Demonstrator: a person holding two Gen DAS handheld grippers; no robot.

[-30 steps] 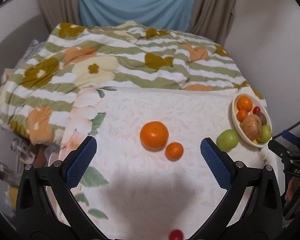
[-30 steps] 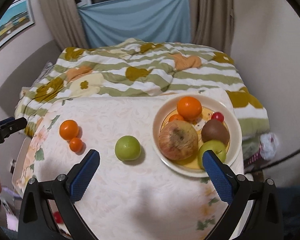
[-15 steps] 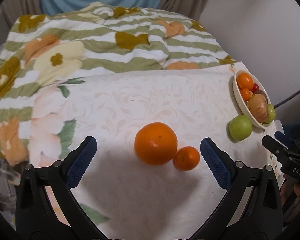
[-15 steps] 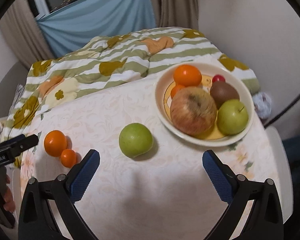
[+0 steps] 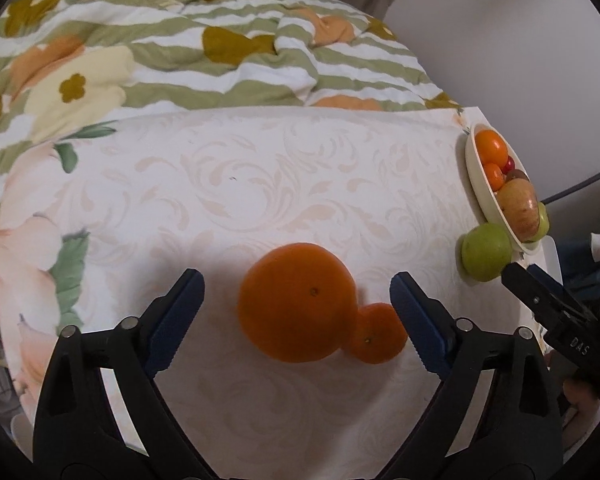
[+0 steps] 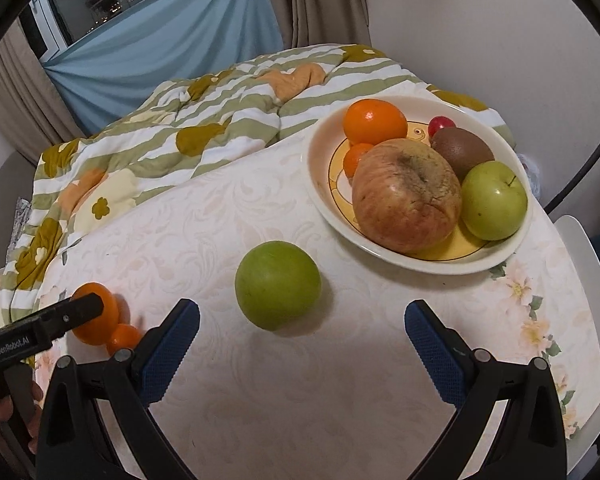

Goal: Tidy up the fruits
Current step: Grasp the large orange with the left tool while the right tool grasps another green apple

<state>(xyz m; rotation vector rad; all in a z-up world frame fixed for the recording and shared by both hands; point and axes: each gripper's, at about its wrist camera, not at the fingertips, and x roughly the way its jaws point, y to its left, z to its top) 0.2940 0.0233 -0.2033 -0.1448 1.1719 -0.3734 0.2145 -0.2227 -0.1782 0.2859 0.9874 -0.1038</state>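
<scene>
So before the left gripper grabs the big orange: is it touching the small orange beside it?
Touching: in the left wrist view the big orange overlaps the small orange, no tablecloth between.

Seven fruits are sitting in the bowl (image 6: 320, 184) at upper right of the right wrist view: one big orange (image 6: 374, 120); one small orange (image 6: 356, 158); one red-yellow apple (image 6: 406, 196); one green apple (image 6: 494, 200); one kiwi (image 6: 462, 152); one red cherry-like fruit (image 6: 442, 124); three fruits are lying loose on the cloth: one green apple (image 6: 278, 284) at centre; one large orange (image 5: 296, 300); one small orange (image 5: 378, 334).
</scene>
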